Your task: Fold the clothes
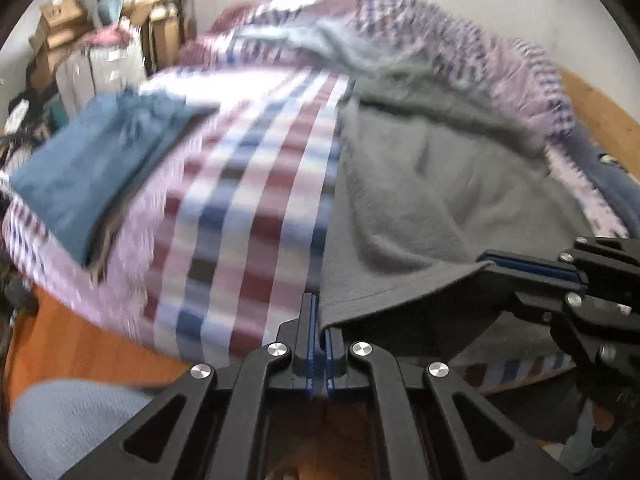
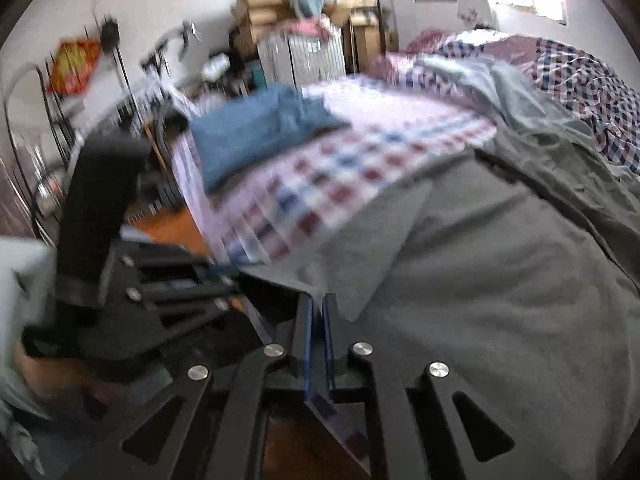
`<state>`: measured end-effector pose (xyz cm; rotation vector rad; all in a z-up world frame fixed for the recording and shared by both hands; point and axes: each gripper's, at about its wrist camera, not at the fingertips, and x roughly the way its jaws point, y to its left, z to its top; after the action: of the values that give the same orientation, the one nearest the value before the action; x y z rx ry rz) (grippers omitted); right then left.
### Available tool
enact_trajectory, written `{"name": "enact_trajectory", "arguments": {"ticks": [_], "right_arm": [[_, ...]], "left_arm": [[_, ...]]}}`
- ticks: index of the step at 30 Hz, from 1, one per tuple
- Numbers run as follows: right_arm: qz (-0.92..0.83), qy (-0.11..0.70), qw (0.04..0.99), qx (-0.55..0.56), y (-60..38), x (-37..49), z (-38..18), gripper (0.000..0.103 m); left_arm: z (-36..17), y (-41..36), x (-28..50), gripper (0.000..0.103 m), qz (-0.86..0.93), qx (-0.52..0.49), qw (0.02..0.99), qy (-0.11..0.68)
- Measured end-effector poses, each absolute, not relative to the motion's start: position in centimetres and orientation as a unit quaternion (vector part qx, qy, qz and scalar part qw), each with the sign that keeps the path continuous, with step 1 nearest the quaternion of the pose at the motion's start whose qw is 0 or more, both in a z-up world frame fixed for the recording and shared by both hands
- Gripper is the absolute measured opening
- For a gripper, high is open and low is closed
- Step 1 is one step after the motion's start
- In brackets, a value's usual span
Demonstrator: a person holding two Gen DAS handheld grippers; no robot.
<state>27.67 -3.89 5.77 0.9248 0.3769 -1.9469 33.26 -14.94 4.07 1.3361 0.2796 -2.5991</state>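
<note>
I've got the grey garment point(image 1: 420, 200) by its near hem, low in both views, the rest spread up the plaid bed cover point(image 1: 248, 184) toward the top right. My left gripper point(image 1: 319, 320) is clenched on the hem's left corner, bottom centre of the left view; my right gripper point(image 2: 318, 312) is pinched shut on the same edge, bottom centre of the right view. Two corners held, so the hem stays taut and straight between them, which I'd judge is the set-up for carrying it over as a fold. The grippers sit close together there. Room-wise: bare plaid cover opens mid-frame, left of the garment. The folded blue stack point(image 1: 96, 168) sits upper left, well apart. A crumpled pile point(image 2: 520, 92) crowds the upper right. The bed's near edge drops to orange floor point(image 1: 80, 344), lower left.
</note>
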Motion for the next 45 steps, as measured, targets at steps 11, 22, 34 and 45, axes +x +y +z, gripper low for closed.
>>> {"name": "enact_trajectory", "arguments": {"ticks": [11, 22, 34, 45], "right_arm": [[-0.777, 0.150, 0.456, 0.407, -3.5, 27.1, 4.2, 0.039], [-0.792, 0.089, 0.424, 0.430, -1.1, 24.9, 4.3, 0.043], [-0.811, 0.142, 0.414, 0.388, -0.9, 26.8, 4.3, 0.045], [-0.804, 0.304, 0.426, 0.282, -6.1, 32.1, 1.0, 0.046]], "left_arm": [[0.8, -20.0, 33.5, 0.001, -0.820, 0.504, 0.160, 0.218], [0.8, -19.8, 33.2, 0.002, -0.825, 0.494, 0.135, 0.240], [0.2, -19.9, 33.1, 0.030, -0.816, 0.505, 0.128, 0.250], [1.2, -20.9, 33.4, 0.032, -0.835, 0.455, 0.097, 0.295]]}}
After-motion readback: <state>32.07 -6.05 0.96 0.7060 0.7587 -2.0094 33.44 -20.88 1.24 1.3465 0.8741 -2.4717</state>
